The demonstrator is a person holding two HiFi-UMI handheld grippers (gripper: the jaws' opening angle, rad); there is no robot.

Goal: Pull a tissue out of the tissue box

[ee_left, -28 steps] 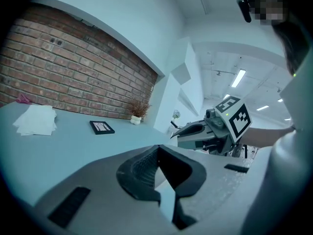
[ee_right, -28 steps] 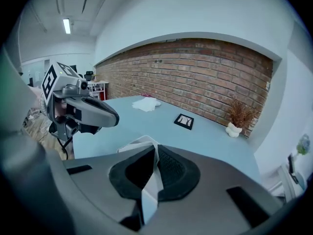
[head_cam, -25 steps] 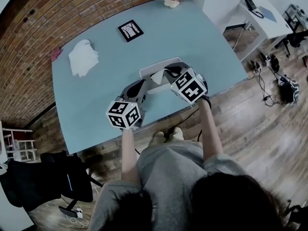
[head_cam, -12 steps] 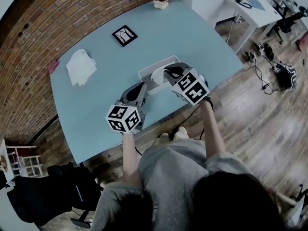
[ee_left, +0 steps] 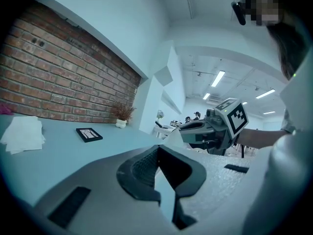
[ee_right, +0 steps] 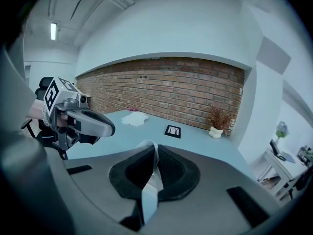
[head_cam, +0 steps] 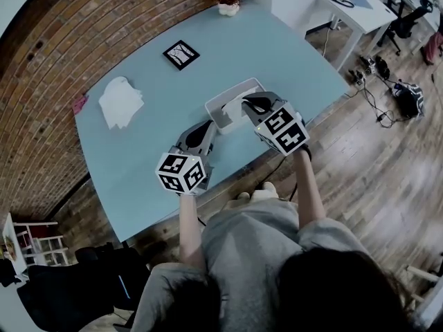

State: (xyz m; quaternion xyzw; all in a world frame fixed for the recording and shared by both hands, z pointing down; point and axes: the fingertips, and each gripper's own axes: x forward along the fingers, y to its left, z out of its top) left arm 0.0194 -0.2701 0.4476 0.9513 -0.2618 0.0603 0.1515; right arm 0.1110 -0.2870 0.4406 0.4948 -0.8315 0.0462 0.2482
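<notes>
- The pale-blue worktop (head_cam: 152,144) carries everything. It runs along a brick wall, and the action sits near its front edge, within the person's easy reach.
- The tissue box (head_cam: 223,106) lies flat with its opening upward, just in front of both claws, so a sheet can come straight up and out.
- The right claw (ee_right: 154,147) is clenched on a tissue (ee_right: 149,182). The white strip runs between its pads and pokes past the tips. In the head view this claw sits over the box's right end, probably to draw the sheet up and clear.
- The left claw (ee_left: 157,150) has its tips together with nothing seen between them. It hangs just beside the box's near-left corner, most likely ready to steady the box.
- A loose pile of tissues (head_cam: 120,101) lies well apart, toward the wall, likely a drop spot.
</notes>
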